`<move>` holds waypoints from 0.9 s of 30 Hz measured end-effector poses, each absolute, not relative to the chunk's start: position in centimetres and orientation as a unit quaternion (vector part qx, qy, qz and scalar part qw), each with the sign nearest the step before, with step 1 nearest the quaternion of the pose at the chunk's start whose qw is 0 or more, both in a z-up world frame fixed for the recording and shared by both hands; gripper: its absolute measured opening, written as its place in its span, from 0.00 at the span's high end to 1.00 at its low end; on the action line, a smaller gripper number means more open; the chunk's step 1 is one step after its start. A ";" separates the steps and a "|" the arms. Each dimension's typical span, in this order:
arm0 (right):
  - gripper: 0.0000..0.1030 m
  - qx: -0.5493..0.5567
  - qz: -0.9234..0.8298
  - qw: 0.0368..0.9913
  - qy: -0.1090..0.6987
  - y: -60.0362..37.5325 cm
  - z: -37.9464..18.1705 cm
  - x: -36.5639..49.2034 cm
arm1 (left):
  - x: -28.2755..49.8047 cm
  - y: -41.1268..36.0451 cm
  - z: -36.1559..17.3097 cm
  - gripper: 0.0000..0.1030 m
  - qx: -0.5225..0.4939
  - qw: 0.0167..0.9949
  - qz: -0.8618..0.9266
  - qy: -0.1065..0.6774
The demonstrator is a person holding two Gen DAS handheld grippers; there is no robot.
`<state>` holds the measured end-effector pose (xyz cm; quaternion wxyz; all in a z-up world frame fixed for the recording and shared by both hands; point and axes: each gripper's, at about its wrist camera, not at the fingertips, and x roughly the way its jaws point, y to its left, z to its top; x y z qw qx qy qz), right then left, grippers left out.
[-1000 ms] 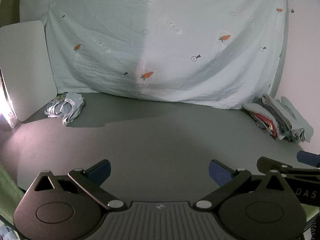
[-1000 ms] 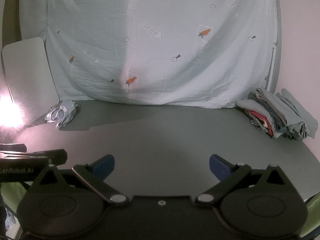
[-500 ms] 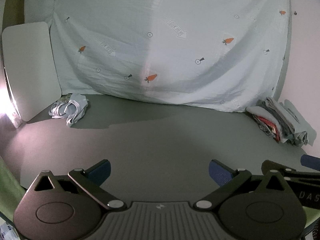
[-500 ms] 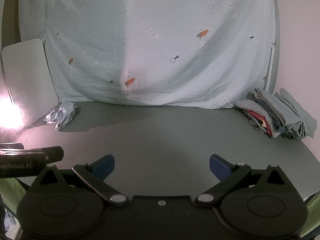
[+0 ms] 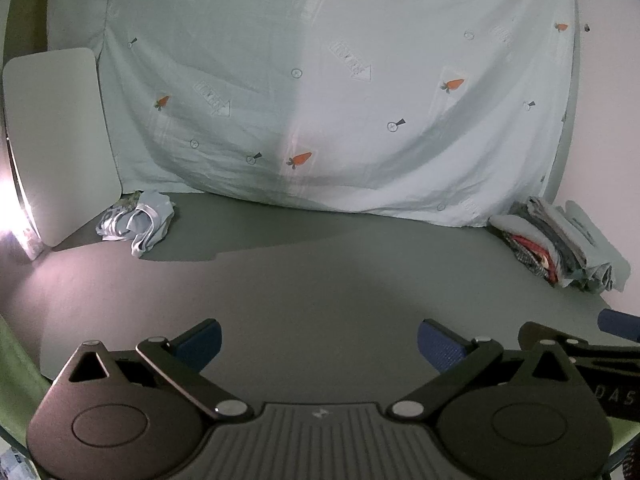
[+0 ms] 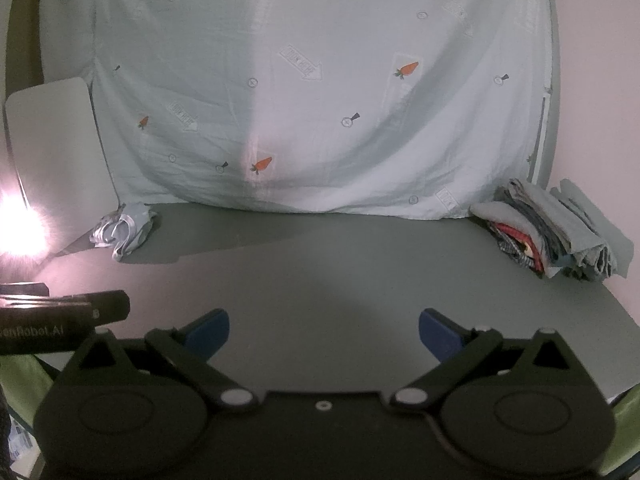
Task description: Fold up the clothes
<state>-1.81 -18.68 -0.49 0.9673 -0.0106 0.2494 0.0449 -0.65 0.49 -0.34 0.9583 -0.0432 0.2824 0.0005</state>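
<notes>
Hovering low over the near edge of the grey table (image 5: 320,280), the left claw (image 5: 319,340) is spread wide with nothing between its blue fingertips (image 5: 200,340). The right claw (image 6: 323,330) hangs beside it over the same edge, likewise released and empty; part of it shows at the right border of the left wrist view, and the left one's dark body shows at the left border of the right wrist view.

A crumpled pale blue garment (image 5: 138,224) lies at the far left of the table, just beside a white board (image 5: 56,144) that leans upright there. At the far right sits a stack of folded clothes (image 5: 560,248), grey and pale blue with red showing among the layers. Both are well apart from the claws. A light sheet printed with carrots (image 5: 320,92) hangs behind the table. A bright glare (image 6: 16,232) burns at the left edge.
</notes>
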 end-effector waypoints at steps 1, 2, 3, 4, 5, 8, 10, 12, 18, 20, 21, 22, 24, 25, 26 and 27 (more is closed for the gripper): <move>0.01 -0.011 0.045 0.967 0.249 -18.7 -0.5 -1.8 | -0.7 0.4 -0.3 0.00 -0.043 0.958 0.000 0.283; 0.01 -0.011 0.045 0.967 0.250 -18.7 -0.5 -1.8 | -0.7 0.4 -0.3 0.00 -0.043 0.958 0.000 0.283; 0.01 -0.011 0.045 0.967 0.250 -18.6 -0.5 -1.8 | -0.8 0.4 -0.3 0.00 -0.043 0.958 0.000 0.283; 0.01 -0.011 0.045 0.967 0.250 -18.7 -0.6 -1.8 | -0.7 0.4 -0.2 0.00 -0.042 0.958 0.000 0.283; 0.01 -0.011 0.045 0.967 0.250 -18.6 -0.6 -1.9 | -0.8 0.4 -0.2 0.00 -0.042 0.958 -0.001 0.283; 0.01 -0.011 0.045 0.967 0.249 -18.6 -0.6 -1.9 | -1.0 0.4 -0.2 0.00 -0.041 0.959 -0.001 0.282; 0.01 -0.012 0.046 0.968 0.248 -18.5 -0.6 -1.9 | -1.1 0.4 -0.2 0.00 -0.041 0.959 -0.001 0.282; 0.01 -0.012 0.046 0.968 0.247 -18.6 -0.6 -1.9 | -1.1 0.4 -0.2 0.00 -0.041 0.958 -0.002 0.282; 0.01 -0.011 0.045 0.968 0.247 -18.6 -0.7 -1.8 | -0.9 0.2 0.0 0.00 -0.040 0.958 -0.002 0.282; 0.00 -0.011 0.044 0.968 0.246 -18.5 -0.8 -1.7 | -0.7 0.1 0.0 0.00 -0.041 0.958 -0.001 0.284; 0.01 -0.010 0.043 0.968 0.246 -18.4 -0.8 -1.8 | -0.6 0.1 0.0 0.00 -0.041 0.958 -0.001 0.284; 0.00 -0.009 0.043 0.968 0.246 -18.3 -0.8 -1.8 | -0.5 0.1 0.0 0.00 -0.041 0.958 -0.001 0.285; 0.00 -0.009 0.041 0.969 0.244 -18.3 -0.8 -1.7 | -0.5 0.1 0.0 0.00 -0.040 0.957 -0.002 0.286; 0.00 -0.009 0.039 0.970 0.242 -18.3 -0.8 -1.7 | -0.4 0.0 0.0 0.00 -0.038 0.957 -0.003 0.286; 0.00 -0.012 0.034 0.970 0.239 -18.2 -0.9 -1.7 | -0.4 0.1 0.1 0.00 -0.038 0.957 -0.004 0.286; 0.00 -0.016 0.029 0.972 0.234 -18.2 -0.9 -1.7 | -0.3 0.1 0.0 0.00 -0.038 0.957 -0.005 0.286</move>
